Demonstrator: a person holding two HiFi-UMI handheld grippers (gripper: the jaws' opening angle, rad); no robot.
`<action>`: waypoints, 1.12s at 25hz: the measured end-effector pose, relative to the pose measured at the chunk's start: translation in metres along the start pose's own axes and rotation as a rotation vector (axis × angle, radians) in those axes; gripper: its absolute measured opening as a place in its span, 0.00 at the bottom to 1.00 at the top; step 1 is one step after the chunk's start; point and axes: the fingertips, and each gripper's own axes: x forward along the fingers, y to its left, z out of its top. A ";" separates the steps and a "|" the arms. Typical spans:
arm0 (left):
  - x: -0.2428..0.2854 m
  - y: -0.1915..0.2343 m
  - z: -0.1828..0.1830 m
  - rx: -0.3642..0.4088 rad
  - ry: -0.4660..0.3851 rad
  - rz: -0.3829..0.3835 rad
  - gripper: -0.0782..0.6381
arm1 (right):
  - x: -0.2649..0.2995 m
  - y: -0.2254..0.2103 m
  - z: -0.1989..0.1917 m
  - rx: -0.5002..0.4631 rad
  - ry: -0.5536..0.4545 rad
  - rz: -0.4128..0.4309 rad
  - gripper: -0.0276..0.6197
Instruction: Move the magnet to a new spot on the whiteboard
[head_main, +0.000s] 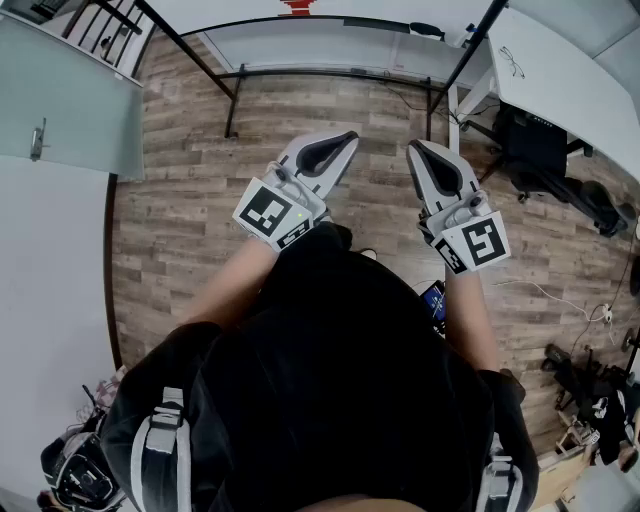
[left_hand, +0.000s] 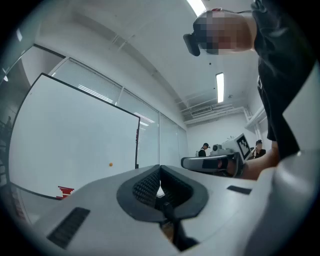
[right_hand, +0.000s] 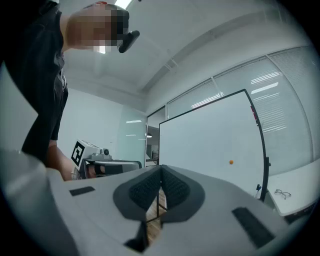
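Observation:
The whiteboard (left_hand: 75, 145) stands on a black frame ahead of me, and a small orange magnet (left_hand: 110, 163) sticks to its white face. The right gripper view shows the same whiteboard (right_hand: 210, 145) and magnet (right_hand: 230, 162), far beyond the jaws. My left gripper (head_main: 347, 138) and right gripper (head_main: 415, 148) are held side by side over the wooden floor, both pointing level at the board and well short of it. Both are shut with nothing between the jaws. Each sees the other: the right gripper (left_hand: 215, 161) and the left gripper (right_hand: 107, 166).
The board's black stand legs (head_main: 232, 100) rest on the wood floor. A white table (head_main: 570, 80) with a pair of glasses (right_hand: 283, 194) stands to the right, a black chair (head_main: 535, 145) beside it. A red mark (left_hand: 65, 191) sits at the board's lower left edge. People stand far off.

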 end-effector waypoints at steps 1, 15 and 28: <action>0.001 -0.001 -0.001 0.001 0.001 -0.002 0.12 | 0.000 -0.001 0.000 -0.001 0.000 -0.002 0.04; 0.004 -0.011 -0.003 0.019 0.010 -0.022 0.12 | -0.014 -0.012 0.000 0.020 -0.032 -0.090 0.04; 0.016 -0.024 -0.001 0.037 0.044 -0.030 0.12 | -0.021 -0.020 -0.005 0.041 -0.015 -0.084 0.04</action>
